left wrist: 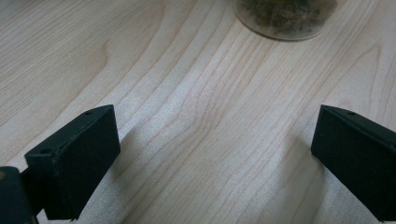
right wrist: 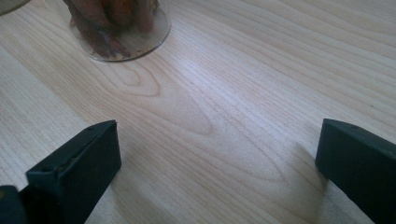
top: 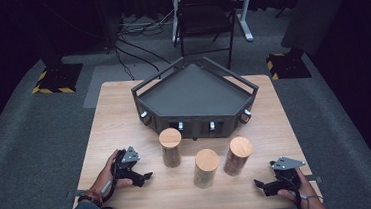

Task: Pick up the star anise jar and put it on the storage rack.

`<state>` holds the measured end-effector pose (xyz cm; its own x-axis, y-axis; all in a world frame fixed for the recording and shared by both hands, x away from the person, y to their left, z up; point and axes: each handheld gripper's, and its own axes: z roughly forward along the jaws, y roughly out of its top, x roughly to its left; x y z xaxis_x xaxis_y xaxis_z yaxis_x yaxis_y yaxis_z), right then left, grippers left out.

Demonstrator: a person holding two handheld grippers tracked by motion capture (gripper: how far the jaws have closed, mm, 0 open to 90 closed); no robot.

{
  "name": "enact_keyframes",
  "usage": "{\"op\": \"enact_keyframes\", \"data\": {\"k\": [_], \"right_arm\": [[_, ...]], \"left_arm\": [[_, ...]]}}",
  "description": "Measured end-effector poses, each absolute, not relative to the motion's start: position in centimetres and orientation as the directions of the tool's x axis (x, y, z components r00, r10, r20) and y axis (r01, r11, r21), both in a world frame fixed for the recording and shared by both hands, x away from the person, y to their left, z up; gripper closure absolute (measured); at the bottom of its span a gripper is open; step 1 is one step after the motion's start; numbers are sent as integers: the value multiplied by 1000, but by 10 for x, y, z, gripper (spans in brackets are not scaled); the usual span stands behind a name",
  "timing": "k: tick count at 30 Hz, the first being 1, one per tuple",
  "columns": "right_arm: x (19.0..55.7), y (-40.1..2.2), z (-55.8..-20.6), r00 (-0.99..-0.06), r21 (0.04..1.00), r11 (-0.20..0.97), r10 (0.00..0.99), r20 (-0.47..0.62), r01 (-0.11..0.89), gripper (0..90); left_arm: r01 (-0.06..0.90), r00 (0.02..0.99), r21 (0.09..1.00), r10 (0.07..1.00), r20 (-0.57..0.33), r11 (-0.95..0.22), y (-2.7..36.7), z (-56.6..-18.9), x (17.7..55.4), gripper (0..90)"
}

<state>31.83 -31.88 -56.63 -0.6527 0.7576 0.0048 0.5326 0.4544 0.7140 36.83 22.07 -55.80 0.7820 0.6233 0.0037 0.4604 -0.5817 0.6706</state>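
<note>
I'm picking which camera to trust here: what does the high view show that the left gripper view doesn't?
High view alone: the grey tray, three cork-lidded jars, the right tongs, both hands, the chair and floor. Left gripper view alone: a close look at the open gap between the left tongs and the wood grain beneath, plus the base of one jar. Both share the wooden table, the left tongs and a jar.

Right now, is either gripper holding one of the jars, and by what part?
Nothing is held. The left gripper and right gripper stand open over the bare table.
</note>
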Motion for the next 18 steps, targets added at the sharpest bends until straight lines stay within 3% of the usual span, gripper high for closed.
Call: {"op": "enact_keyframes", "data": {"k": [18], "right_arm": [[318, -319, -566, -649, 714, 452, 760, 5, 535, 0]], "left_arm": [[485, 777, 639, 630, -1, -598, 214, -548, 364, 20]]}}
